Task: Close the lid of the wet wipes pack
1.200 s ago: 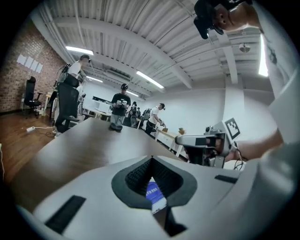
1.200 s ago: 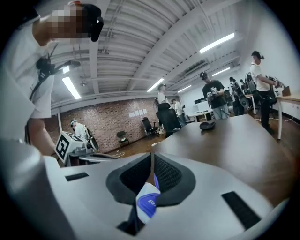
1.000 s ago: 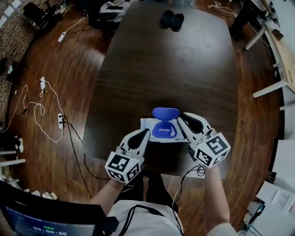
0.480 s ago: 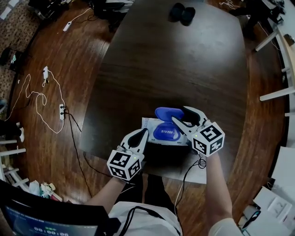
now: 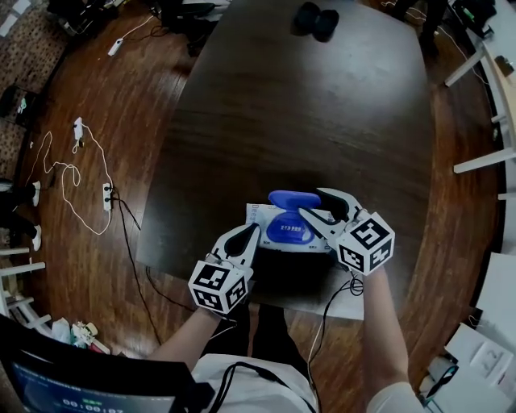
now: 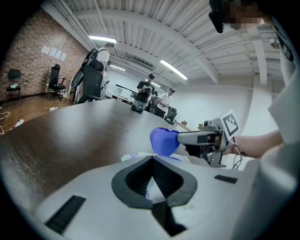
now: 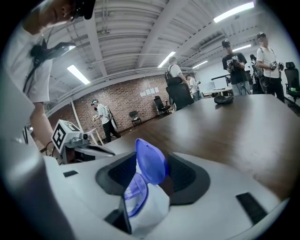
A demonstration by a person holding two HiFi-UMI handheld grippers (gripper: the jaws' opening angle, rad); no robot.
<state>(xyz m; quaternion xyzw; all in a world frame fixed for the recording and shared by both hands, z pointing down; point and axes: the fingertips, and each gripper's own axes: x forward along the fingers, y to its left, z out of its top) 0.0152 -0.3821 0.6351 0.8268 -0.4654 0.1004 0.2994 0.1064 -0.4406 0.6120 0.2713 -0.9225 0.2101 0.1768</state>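
Observation:
The white wet wipes pack (image 5: 274, 230) lies flat near the front edge of the dark table (image 5: 314, 121). Its blue lid (image 5: 293, 198) stands open, hinged up at the far side. My right gripper (image 5: 315, 202) is open, with one jaw on each side of the pack's right end. In the right gripper view the raised lid (image 7: 151, 161) and the white pack (image 7: 151, 208) sit between the pads, which do not press on them. My left gripper (image 5: 252, 232) is shut, tips at the pack's near left corner; I cannot tell whether they touch. The left gripper view shows the lid (image 6: 164, 140) beyond its tips.
A black object (image 5: 317, 19) lies at the table's far end. Cables and a power strip (image 5: 105, 211) trail over the wooden floor at left. A white sheet (image 5: 348, 307) pokes out at the table's front edge. People stand in the background.
Both grippers have come down to the pack. The right gripper's jaws have opened and now flank the pack's right end. The lid still stands up.

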